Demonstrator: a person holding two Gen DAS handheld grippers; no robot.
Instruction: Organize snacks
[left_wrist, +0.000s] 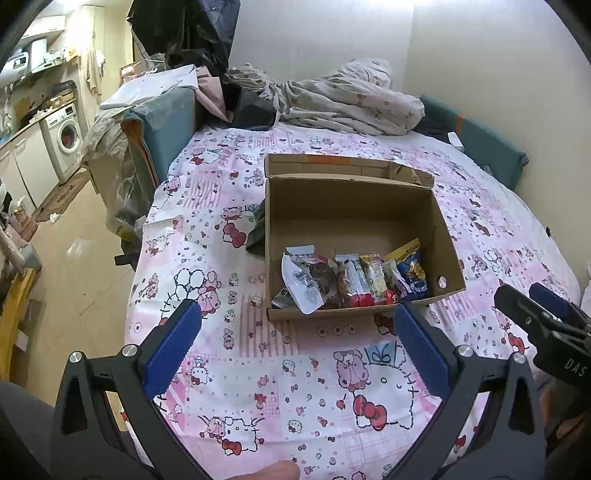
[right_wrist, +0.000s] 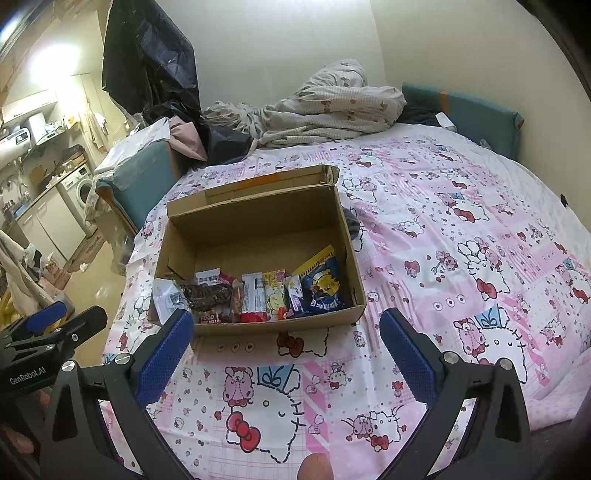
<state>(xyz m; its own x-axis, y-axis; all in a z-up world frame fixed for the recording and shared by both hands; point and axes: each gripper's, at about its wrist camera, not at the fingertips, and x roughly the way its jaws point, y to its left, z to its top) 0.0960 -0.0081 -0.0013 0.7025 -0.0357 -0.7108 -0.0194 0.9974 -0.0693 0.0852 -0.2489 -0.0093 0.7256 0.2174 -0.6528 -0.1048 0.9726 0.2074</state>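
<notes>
The bed (left_wrist: 258, 369) with its pink cartoon-print sheet takes up most of both views, and a rumpled duvet (left_wrist: 351, 99) is shoved to the far end against the wall — probably to leave a flat working patch. In the middle of that patch sits an open cardboard box (left_wrist: 354, 206), flaps out of the way so things can drop straight in. The snacks (left_wrist: 351, 280) are all inside it, lined up in one row along the near wall: a clear-and-white bag at the left end, a few slim bars and small packs in the middle, a blue-and-yellow packet (right_wrist: 321, 284) propped at the right. The far half of the box floor is bare, so there looks to be room for more.

Both tools hang just short of the box. The left gripper (left_wrist: 295, 332) is spread wide with nothing between its blue pads, and the right gripper (right_wrist: 286, 339) is the same — wide apart, empty.

Hard to tell: most wrapper text is too small to read, a dark object beside the box is mostly hidden behind it, and only a fingertip shows at the bottom edge.
</notes>
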